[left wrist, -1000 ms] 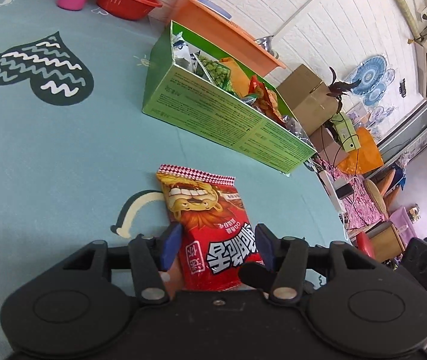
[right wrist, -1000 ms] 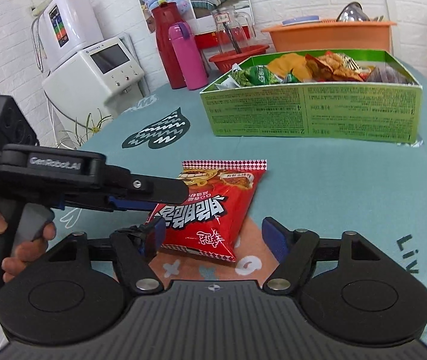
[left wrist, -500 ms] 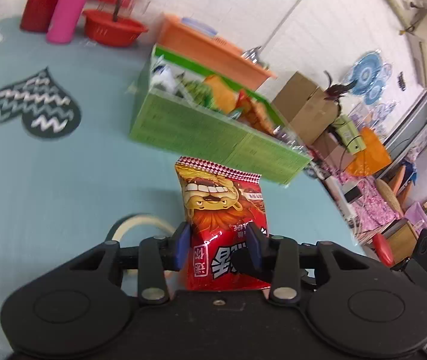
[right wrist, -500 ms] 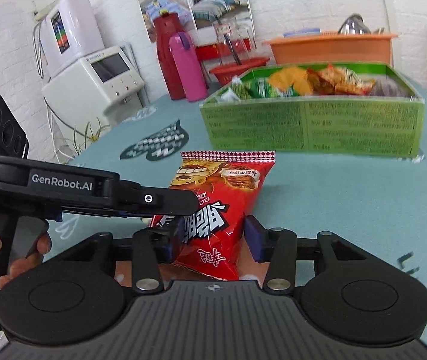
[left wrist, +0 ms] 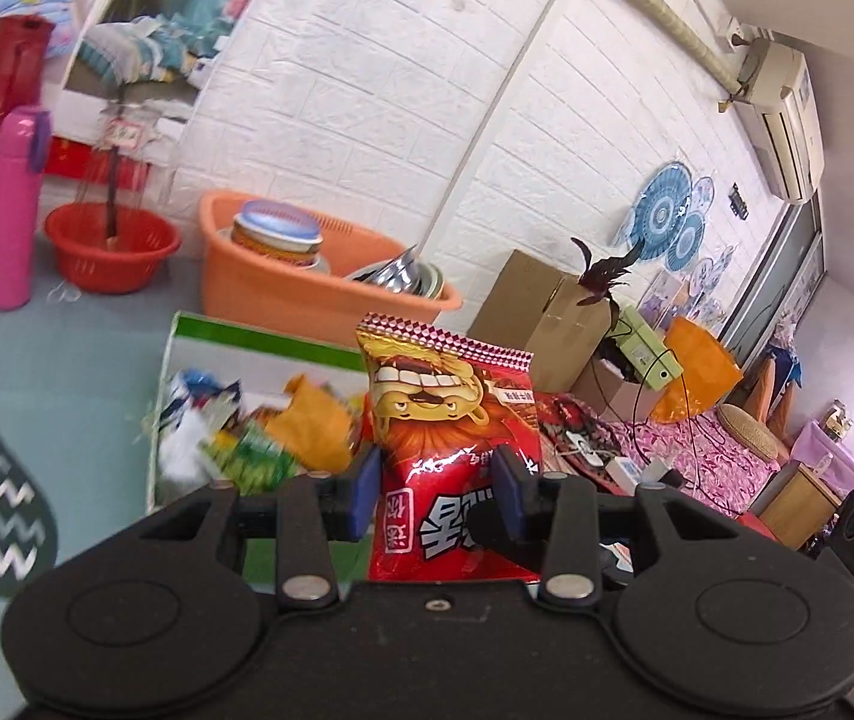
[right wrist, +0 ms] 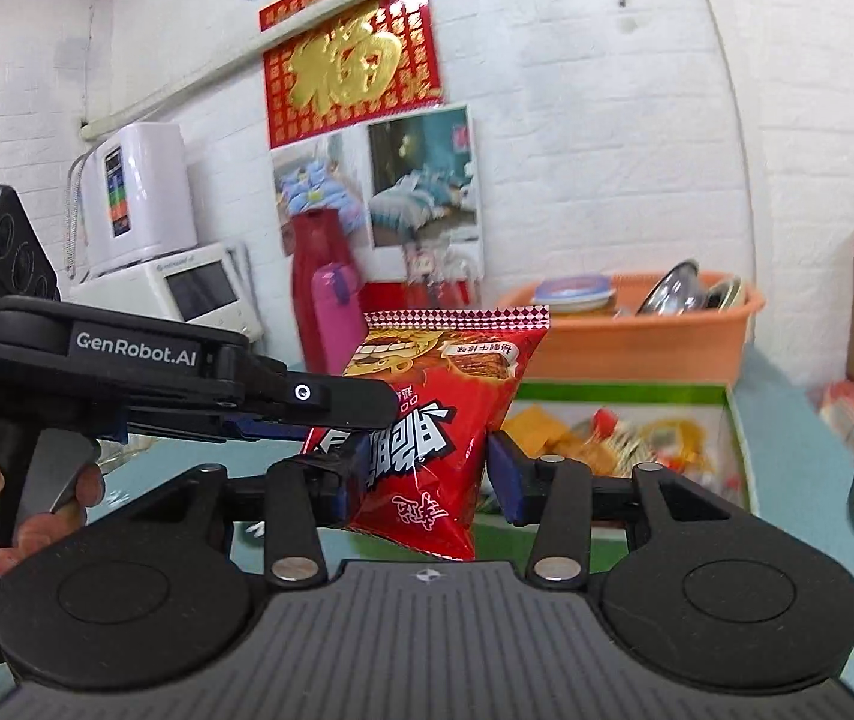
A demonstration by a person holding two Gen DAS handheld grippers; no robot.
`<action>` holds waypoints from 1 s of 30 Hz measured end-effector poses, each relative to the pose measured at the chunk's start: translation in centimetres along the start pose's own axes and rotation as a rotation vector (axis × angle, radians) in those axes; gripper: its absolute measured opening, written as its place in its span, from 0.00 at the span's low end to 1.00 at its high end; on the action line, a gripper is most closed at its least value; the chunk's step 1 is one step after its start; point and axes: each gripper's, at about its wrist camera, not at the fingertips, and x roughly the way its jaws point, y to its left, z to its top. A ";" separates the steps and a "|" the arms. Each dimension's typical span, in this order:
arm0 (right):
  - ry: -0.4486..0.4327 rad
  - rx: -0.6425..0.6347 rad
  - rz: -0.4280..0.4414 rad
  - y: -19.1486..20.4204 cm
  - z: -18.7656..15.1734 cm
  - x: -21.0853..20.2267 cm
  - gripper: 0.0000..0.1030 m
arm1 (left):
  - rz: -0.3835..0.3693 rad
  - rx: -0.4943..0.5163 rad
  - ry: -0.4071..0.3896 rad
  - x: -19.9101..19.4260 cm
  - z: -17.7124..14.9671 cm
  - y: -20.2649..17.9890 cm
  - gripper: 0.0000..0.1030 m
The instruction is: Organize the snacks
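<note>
Both the left gripper (left wrist: 436,495) and the right gripper (right wrist: 425,476) clamp the glossy red foil snack bag (left wrist: 448,438), held off the table just near of the green cardboard box (left wrist: 259,339). That box already holds several packets; judging by this, only carrying the bag over and dropping it in remains.

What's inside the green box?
The green box holds loose snack packs: white and blue, green, orange and more. The red chip bag and black claws cover its near part, so anything there is hidden.
</note>
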 end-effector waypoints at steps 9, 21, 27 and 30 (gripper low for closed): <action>-0.023 0.026 -0.090 -7.0 1.3 2.9 0.72 | -0.053 0.008 0.041 9.2 2.8 -0.3 0.52; 0.042 0.121 -0.165 -12.0 -1.7 6.5 0.93 | 0.075 0.003 0.075 13.0 1.6 3.1 1.00; 0.049 0.091 -0.213 -12.0 -1.0 7.9 0.62 | 0.086 -0.003 0.073 11.1 1.9 3.2 1.00; 0.071 0.086 -0.213 -12.1 -1.3 9.4 0.62 | 0.109 0.024 0.075 10.0 1.6 2.5 1.00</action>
